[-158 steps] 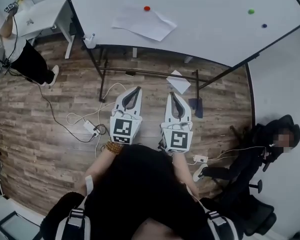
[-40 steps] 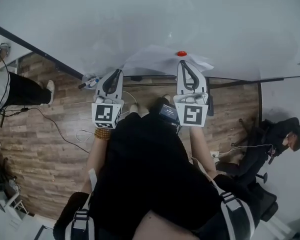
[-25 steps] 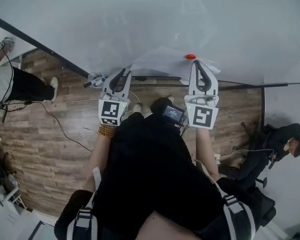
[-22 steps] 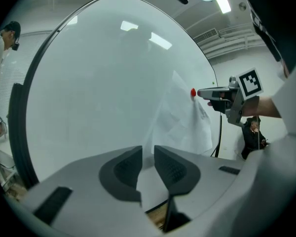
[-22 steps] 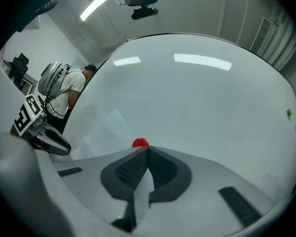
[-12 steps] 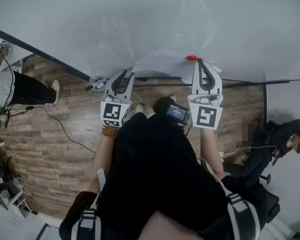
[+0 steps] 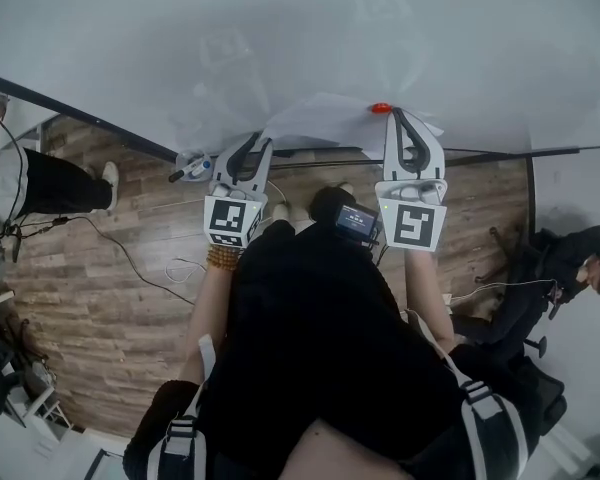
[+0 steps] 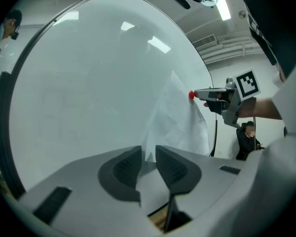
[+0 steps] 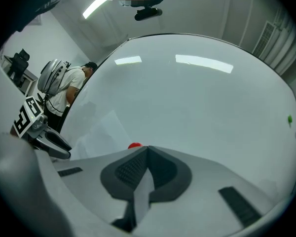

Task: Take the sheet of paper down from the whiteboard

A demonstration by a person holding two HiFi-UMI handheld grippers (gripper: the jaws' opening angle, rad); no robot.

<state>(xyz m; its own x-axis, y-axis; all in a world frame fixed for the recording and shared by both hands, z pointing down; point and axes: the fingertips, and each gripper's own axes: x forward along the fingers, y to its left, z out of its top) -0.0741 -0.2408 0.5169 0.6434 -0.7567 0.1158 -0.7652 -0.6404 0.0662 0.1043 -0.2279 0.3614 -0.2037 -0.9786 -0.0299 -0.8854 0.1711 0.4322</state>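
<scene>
Two grippers are up at the whiteboard [image 7: 280,38], one in each of my hands, and each camera tells me something the others do not.

My head camera shows the sheet of paper [image 7: 330,120] low on the board, pinned near its upper right corner by a red magnet [image 7: 380,107]. My left gripper [image 7: 257,140] reaches to the sheet's lower left and my right gripper [image 7: 395,114] to the magnet, but from there I cannot read the jaws.

The left gripper view settles its own pair: they stand a little apart, with the paper's lower corner showing in the gap at their tips. I cannot tell whether the pads touch it. Off to the right in that view, my other gripper's tip sits right against the magnet.

The right gripper view shows its jaws pressed together with nothing between them, the magnet peeking out just past the left tip. It also shows a person with a backpack [image 9: 64,90] at the far left, beyond the board's edge.

Both my forearms stretch forward side by side, well apart, and the tools point about level at the board. A beaded bracelet [image 7: 220,258] sits on my left wrist. Only the head view shows the wooden floor [image 7: 100,268] and a seated person [image 7: 570,268] at the right.
</scene>
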